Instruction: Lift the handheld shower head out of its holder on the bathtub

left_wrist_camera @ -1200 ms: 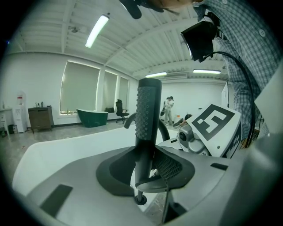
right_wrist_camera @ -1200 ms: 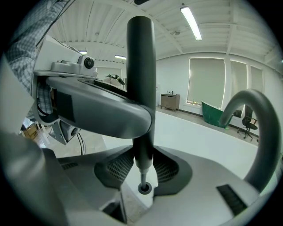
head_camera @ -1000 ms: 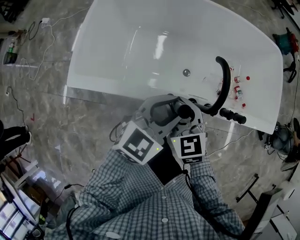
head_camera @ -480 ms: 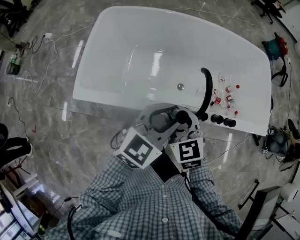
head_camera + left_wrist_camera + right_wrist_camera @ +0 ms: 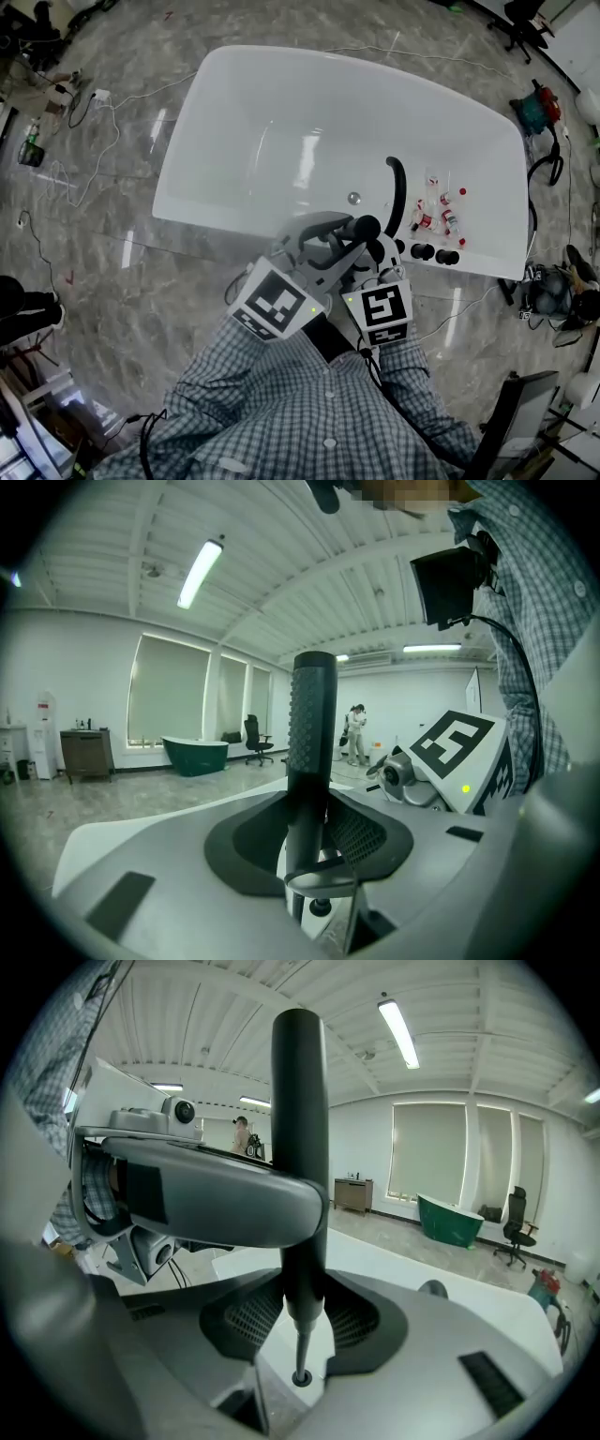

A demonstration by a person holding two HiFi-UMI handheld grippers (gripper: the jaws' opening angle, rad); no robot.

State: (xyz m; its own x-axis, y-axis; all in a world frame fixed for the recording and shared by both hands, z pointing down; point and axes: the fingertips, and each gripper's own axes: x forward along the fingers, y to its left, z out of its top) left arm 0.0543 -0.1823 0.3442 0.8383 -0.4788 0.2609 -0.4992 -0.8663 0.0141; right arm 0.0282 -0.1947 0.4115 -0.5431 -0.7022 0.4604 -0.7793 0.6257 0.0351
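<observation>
1. head view: black shower head [image 5: 365, 228] held up in front of a checked shirt [image 5: 309, 412], well clear of the white bathtub [image 5: 234, 122] and its rim fittings. seen nearly end-on, long axis running up toward the camera, rounded end on top.
2. same view: pinched from both sides by left gripper [image 5: 330, 234] and right gripper [image 5: 377, 253], two in all. grey moulded shells, one black-and-white marker cube [image 5: 277, 300] on each.
3. same view: one glossy oval tub on veined marble floor [image 5: 112, 244]. one black arched spout [image 5: 396, 187] on the near rim, with at least two round black knobs [image 5: 423, 251] just beside it. cluster of small red-capped bottles [image 5: 436, 214] near the knobs, count unclear.
4. left gripper view: shower head [image 5: 310, 733] upright between the jaws. jaws drawn in tight against it, no wider than the rod itself. black cylinder with a dimpled grip texture on the upper part. dark mesh-textured pads [image 5: 364, 834] at the sides.
5. right gripper view: shower head [image 5: 300, 1129] upright again, smooth matte black here, tapering low down to a thin stem with a small ring at the bottom. jaws closed hard on the thick part just above the taper. behind: one green tub [image 5: 452, 1220], one office chair [image 5: 514, 1221].
</observation>
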